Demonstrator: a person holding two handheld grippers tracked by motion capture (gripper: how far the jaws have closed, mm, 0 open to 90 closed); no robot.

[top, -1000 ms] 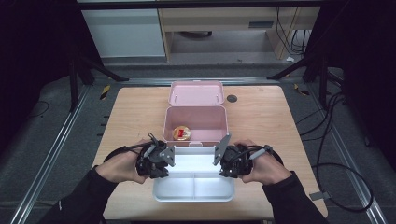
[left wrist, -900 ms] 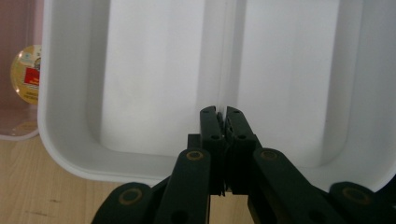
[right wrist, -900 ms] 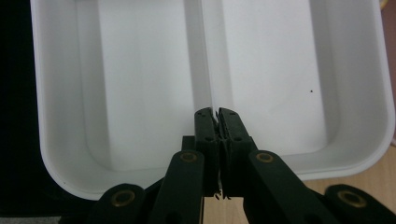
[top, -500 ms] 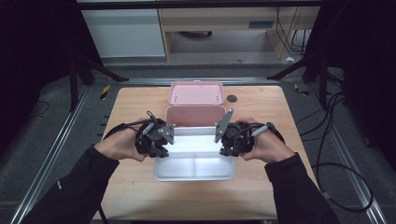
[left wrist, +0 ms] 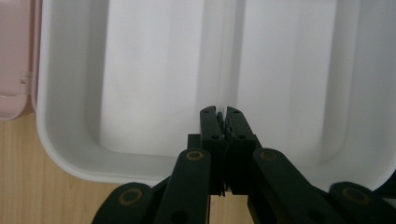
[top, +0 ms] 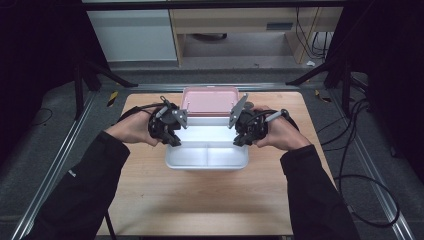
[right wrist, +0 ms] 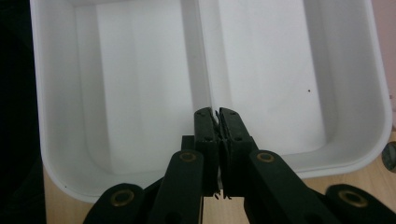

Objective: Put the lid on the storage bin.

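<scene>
A white two-compartment tray (top: 207, 156) lies across the middle of the wooden table (top: 200, 200), held at both short ends. My left gripper (top: 173, 134) is shut on its left rim, my right gripper (top: 239, 134) on its right rim. In the left gripper view the jaws (left wrist: 223, 116) pinch the tray (left wrist: 140, 93) wall right at the divider. The right gripper view has the same grip (right wrist: 215, 116) on the tray (right wrist: 140, 93) from the other end. Both compartments are empty. The tray's far part covers the base of a pink lunchbox; its open pink lid (top: 210, 100) lies just behind.
A pink edge (left wrist: 14, 56) of the lunchbox sits beside the tray in the left gripper view. A small dark disc (right wrist: 390, 156) lies on the table near the tray's corner. Metal rails (top: 65, 150) and black cables (top: 360, 150) flank the table.
Both grippers have carried the white tray away from the person, from the near side of the table to over the pink lunchbox base, hiding the food inside.
</scene>
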